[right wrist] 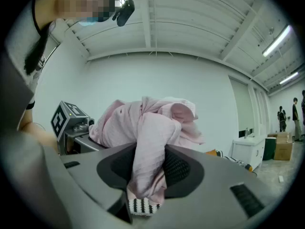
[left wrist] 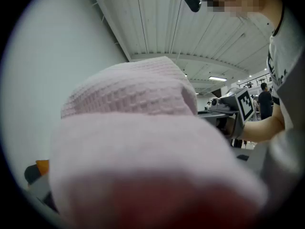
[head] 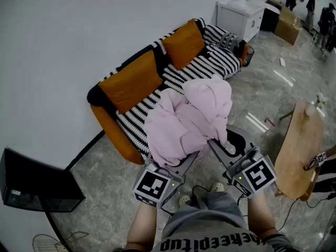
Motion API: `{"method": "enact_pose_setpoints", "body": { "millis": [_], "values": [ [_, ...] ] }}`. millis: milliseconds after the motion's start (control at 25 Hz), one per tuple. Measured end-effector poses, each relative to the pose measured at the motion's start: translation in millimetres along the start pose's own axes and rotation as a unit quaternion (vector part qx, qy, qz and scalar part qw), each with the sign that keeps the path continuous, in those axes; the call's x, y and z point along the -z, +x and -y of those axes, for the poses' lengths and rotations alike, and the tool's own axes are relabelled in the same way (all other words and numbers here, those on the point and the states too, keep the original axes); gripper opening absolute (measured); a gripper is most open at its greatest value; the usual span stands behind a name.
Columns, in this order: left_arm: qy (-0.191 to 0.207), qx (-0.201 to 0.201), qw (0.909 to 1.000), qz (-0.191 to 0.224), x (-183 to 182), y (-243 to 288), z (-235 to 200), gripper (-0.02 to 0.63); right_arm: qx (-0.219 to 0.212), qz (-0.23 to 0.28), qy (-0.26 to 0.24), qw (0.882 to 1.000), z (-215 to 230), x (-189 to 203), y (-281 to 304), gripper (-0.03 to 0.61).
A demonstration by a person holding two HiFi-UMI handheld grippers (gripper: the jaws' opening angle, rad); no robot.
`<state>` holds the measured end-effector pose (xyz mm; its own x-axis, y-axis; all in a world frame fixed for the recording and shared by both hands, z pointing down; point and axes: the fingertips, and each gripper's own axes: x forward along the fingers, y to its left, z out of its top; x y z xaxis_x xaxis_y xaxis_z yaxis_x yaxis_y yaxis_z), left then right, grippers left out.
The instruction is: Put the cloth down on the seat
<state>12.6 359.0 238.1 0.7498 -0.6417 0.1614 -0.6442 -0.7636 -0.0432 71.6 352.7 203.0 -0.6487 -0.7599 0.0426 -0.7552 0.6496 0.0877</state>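
A pink waffle-weave cloth [head: 184, 119] hangs bunched in the air in front of the black-and-white striped sofa seat [head: 202, 67]. In the right gripper view my right gripper [right wrist: 150, 163] is shut on a fold of the cloth [right wrist: 147, 137], which fills the gap between the dark pads [right wrist: 178, 168]. In the head view that gripper [head: 224, 143] reaches under the cloth's right side. My left gripper [head: 176, 164] goes under the cloth's left side, its jaws hidden. The cloth [left wrist: 133, 128] covers nearly all of the left gripper view.
Two orange cushions [head: 131, 80] [head: 184, 43] lean on the sofa back against the white wall. A wooden table [head: 302, 151] stands at the right, a white cabinet [head: 239, 14] behind the sofa's end, a dark box [head: 31, 185] at lower left. People [head: 325, 20] stand far off.
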Motion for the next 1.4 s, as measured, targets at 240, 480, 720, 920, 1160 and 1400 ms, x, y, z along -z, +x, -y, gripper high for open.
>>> {"method": "enact_pose_setpoints", "body": {
  "millis": [240,480,720,920,1160,1400],
  "values": [
    [-0.012,-0.003,0.9999,-0.007,0.2,-2.2,-1.6,0.287,0.003,-0.002,-0.001,1.0,-1.8,-0.4,0.9,0.164],
    [0.002,-0.002,1.0,-0.003,-1.8,-4.1,-2.4,0.288,0.005,-0.002,-0.003,1.0,-3.8,-2.6,0.6,0.164],
    [0.005,-0.003,1.0,-0.005,-4.0,-6.5,-1.5,0.288,0.009,0.0,-0.005,1.0,-5.7,-4.7,-0.2,0.164],
    [0.003,-0.001,1.0,-0.008,-6.1,-9.8,-1.9,0.288,0.016,-0.003,-0.008,1.0,-7.4,-8.8,-1.8,0.167],
    [-0.002,0.006,1.0,-0.005,-7.7,-12.4,-3.0,0.29,0.023,-0.01,-0.02,0.999,-10.8,-11.5,-2.9,0.169],
    [0.001,0.004,1.0,-0.005,-1.5,-7.3,-4.8,0.291,0.017,-0.005,-0.012,1.0,-7.2,-3.8,-0.3,0.169]
  ]
}}
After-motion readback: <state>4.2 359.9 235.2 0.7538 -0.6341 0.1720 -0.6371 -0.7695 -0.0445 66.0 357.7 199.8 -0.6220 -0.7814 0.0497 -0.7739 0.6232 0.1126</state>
